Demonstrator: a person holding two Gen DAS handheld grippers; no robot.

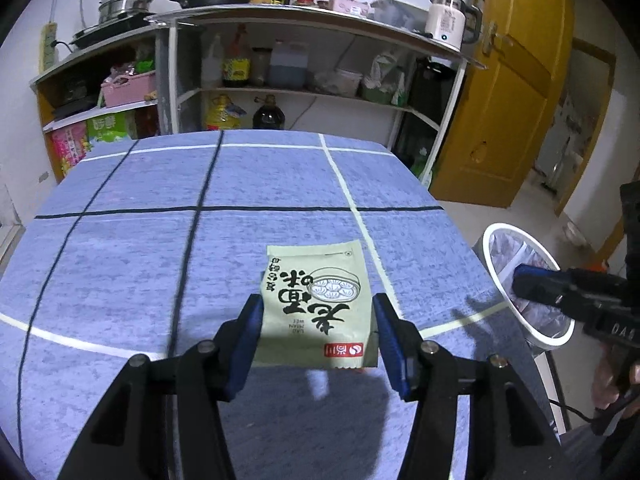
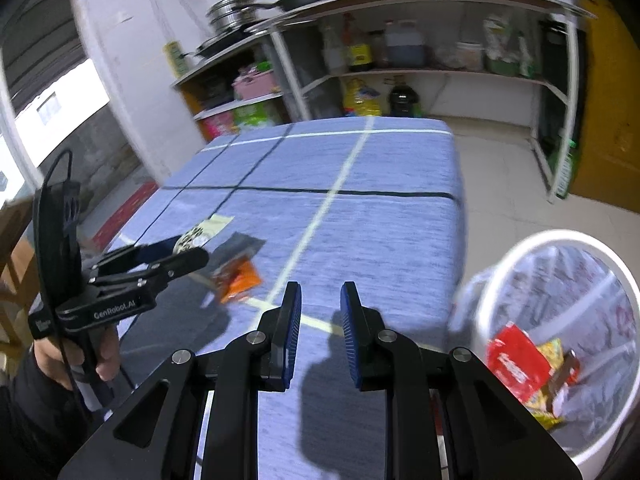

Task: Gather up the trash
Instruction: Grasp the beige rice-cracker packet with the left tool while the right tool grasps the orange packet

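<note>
Blue checked cloth [image 1: 280,184] covers the table in your left wrist view, and on it lies a pale green sachet [image 1: 318,308] printed with black characters and a steamer drawing. Your left gripper [image 1: 318,330] has its jaws spread wide, one blue pad on each side of the sachet's near end; whether the pads touch the sachet is not clear, and it lies flat on the cloth. Off the table's right edge stands a white trash bin [image 1: 486,248] with a clear liner, and your right gripper [image 1: 524,278] reaches in from the right above it.

From your right wrist view, the right gripper [image 2: 320,320] hangs released over the near edge of the cloth [image 2: 360,168], pads apart with nothing between them. To the right, below table level, the bin [image 2: 600,256] holds a red wrapper [image 2: 514,364] and a yellow wrapper [image 2: 550,350]. At left your left gripper [image 2: 180,250] hovers low over the sachet [image 2: 204,230]. Just beside it on the cloth lie a grey packet [image 2: 240,246] and an orange packet [image 2: 240,280], blurred.
</note>
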